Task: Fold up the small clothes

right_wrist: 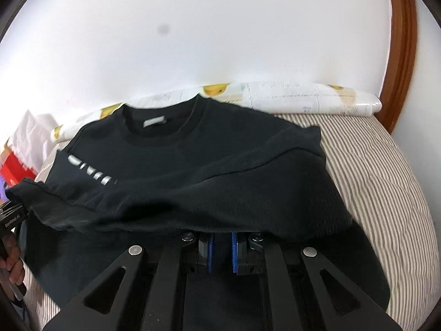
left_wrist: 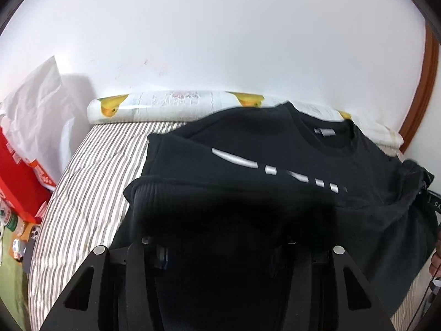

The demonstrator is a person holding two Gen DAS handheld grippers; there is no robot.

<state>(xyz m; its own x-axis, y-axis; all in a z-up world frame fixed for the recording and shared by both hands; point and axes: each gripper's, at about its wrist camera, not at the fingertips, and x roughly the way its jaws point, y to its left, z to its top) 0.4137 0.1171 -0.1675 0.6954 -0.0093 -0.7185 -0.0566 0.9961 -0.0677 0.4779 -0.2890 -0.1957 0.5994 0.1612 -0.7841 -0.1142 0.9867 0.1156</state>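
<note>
Both grippers hold the lower edge of a black sweatshirt (left_wrist: 275,143) that is lifted and being carried toward its collar. On the right wrist view, the right gripper (right_wrist: 220,244) has its 2 blue-padded fingers (right_wrist: 210,251) drawn close together with dark cloth running down between them, so it is clamped on the sweatshirt's hem; the fold of fabric drapes over the fingertips and hides their ends. On the left wrist view, the left gripper (left_wrist: 220,248) is almost wholly buried under the ribbed hem, and only a sliver of blue pad shows at the left. Its fingers cannot be made out there, but the right wrist view shows the left gripper at the far left edge pinching the corner of the hem, with part of the person's hand (right_wrist: 12,264) below it.

The sweatshirt lies on a bed with a grey-and-white striped cover (right_wrist: 380,171), its round collar (right_wrist: 165,129) and a small white neck label toward the wall. White lettering (left_wrist: 275,169) crosses the chest and is partly covered by the raised lower half. Behind the collar, along the white wall (left_wrist: 220,41), lies a long plastic-wrapped package (left_wrist: 176,104) with yellow duck prints. A red box (left_wrist: 19,182) and a white bag (left_wrist: 35,104) stand at the left of the bed, and a brown wooden frame (right_wrist: 402,55) curves at the right.
</note>
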